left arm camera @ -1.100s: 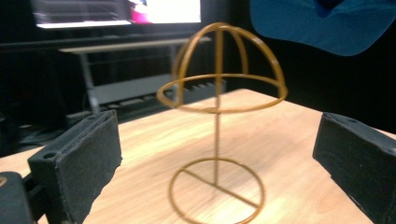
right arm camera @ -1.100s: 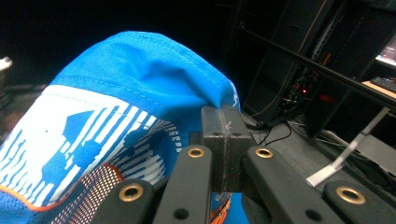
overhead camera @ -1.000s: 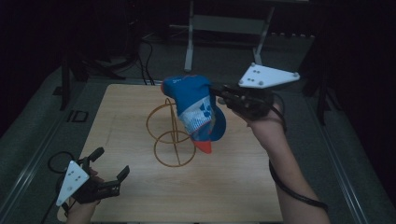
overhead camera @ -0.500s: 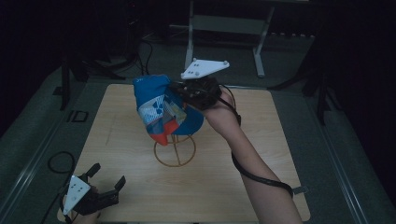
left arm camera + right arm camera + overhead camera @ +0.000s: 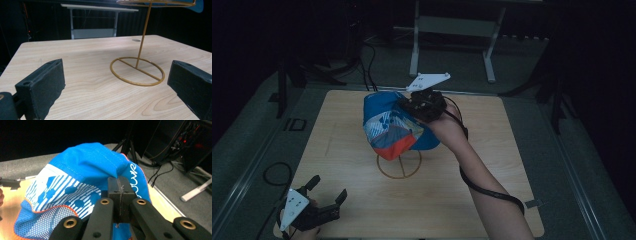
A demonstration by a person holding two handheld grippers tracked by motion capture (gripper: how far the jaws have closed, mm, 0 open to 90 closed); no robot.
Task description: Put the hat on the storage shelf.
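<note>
Right tongs (image 5: 119, 192) pinching white-lettered blue cap (image 5: 85, 170)

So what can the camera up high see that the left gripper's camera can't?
The high view alone takes in the blue cap pinched in the shut right gripper, the person's right forearm, and the left gripper from outside, with its grey plate on top. The left gripper view alone looks along its own two black jaws, standing wide apart with nothing between them, and shows the stand's thin upright rod up close. Both show the wooden table and the stand's gold ring base.
</note>
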